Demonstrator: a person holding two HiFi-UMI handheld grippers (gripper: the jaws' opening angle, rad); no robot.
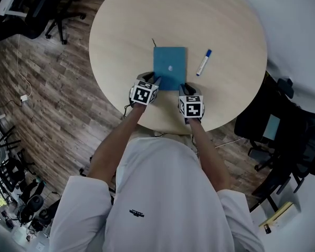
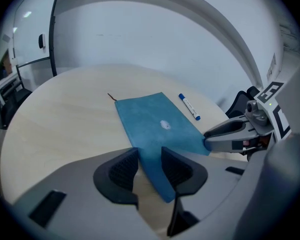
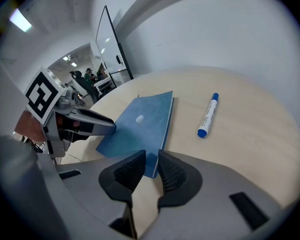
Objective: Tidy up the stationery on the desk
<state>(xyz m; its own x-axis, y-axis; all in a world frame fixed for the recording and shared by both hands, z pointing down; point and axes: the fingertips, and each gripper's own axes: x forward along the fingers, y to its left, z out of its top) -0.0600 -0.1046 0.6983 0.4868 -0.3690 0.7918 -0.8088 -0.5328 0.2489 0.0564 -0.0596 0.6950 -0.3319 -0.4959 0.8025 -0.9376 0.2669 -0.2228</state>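
Gripping is confirmed at both near corners of the blue notebook (image 1: 170, 64), which lies flat on the round wooden table (image 1: 126, 30).

Left gripper (image 2: 150, 166): jaws stand a narrow gap apart, and the notebook's (image 2: 155, 124) near left corner fills that gap from pad to pad. The cover's left edge meets the left pad; the right pad sits over the cover.

Right gripper (image 3: 151, 171): jaws are closer together than the left pair, nearly meeting, with the notebook's (image 3: 140, 121) near right corner caught between them. The thickness of the book's right edge shows just ahead of the pads.

Cross-check: from the left gripper view, the right gripper's (image 2: 207, 141) tip rests on the opposite near corner. The right gripper view shows the left gripper's (image 3: 107, 126) tip likewise on its own corner.

Position: the notebook extends away from both sets of jaws toward the table's middle. A small white mark (image 1: 170, 67) sits on its cover.

Count: one notebook; one marker (image 1: 203, 62), white with a blue cap, lying just beside the notebook's right edge, apart from it and from both grippers (image 3: 208, 115).
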